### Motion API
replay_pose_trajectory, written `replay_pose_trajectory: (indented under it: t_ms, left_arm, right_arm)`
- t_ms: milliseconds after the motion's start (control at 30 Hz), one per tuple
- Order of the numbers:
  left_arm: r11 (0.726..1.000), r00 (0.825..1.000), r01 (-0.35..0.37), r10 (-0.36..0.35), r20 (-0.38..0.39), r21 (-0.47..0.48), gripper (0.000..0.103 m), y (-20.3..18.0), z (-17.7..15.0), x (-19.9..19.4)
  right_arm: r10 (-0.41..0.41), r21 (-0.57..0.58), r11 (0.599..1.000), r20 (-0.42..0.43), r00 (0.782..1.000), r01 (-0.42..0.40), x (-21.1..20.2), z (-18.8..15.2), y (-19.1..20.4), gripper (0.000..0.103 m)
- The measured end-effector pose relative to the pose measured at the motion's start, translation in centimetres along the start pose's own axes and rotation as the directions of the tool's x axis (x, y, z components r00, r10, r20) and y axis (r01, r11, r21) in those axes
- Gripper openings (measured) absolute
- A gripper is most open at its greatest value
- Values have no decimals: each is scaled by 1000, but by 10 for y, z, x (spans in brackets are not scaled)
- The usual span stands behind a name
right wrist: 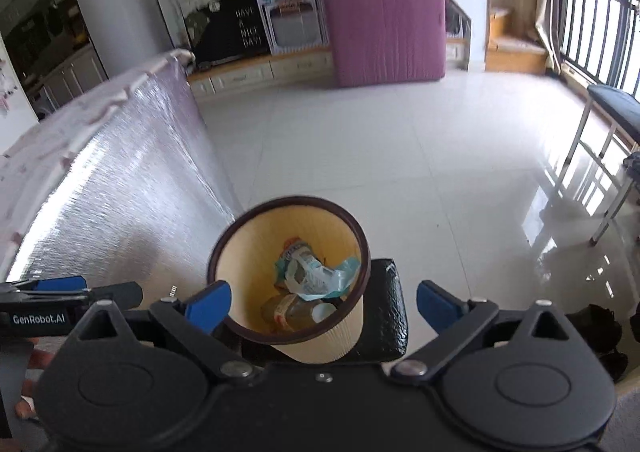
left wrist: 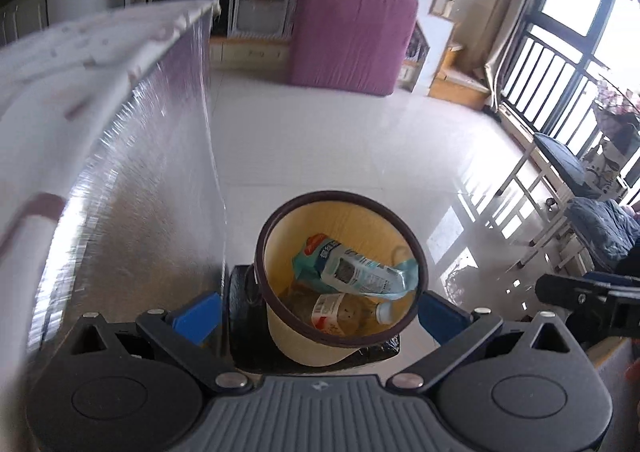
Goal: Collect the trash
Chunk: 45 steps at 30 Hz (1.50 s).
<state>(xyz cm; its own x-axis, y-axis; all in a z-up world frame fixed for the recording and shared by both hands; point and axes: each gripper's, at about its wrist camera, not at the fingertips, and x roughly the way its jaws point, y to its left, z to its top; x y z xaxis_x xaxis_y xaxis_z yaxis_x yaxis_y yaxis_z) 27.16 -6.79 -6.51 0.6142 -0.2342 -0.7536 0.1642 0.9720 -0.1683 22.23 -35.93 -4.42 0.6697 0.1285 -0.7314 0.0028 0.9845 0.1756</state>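
At lower centre, a yellow bin [left wrist: 304, 344] is seen holding a teal packet [left wrist: 352, 268] and a bottle [left wrist: 344, 312]. Both the left gripper [left wrist: 320, 312] and the right gripper [right wrist: 323, 308] are shown spread wide, with nothing gripped by their blue fingers [left wrist: 198, 316].

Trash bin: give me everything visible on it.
The trash bin is a round, tapered pail with pale yellow ribbed walls, plastic by the look, and a dark brown rim. It stands upright and lidless on a black textured stool, beside a foil-sided table. Inside lie a teal wrapper over a clear bottle.
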Motion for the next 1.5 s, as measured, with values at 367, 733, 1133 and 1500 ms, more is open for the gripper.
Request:
replay_pose_trajectory:
  t_ms: [367, 733, 1133, 1500]
  left_arm:
    - [999, 994, -24, 21, 107, 31, 103, 4, -36, -75]
    - [1000, 978, -24, 22, 210, 7, 103, 19, -86, -118]
    - [997, 965, -66, 54, 256, 40, 103, 14, -114, -116]
    - [997, 961, -68, 53, 272, 45, 103, 13, -120, -115]
  right_arm:
    - [-5, -17, 1000, 140, 990, 8, -78, -38, 13, 100]
    - [-17, -28, 999, 218, 976, 24, -109, -87, 28, 103]
    - [-88, -31, 994, 277, 957, 100, -107, -115, 35, 103]
    - [-107, -58, 990, 292, 951, 129, -104, -123, 42, 103]
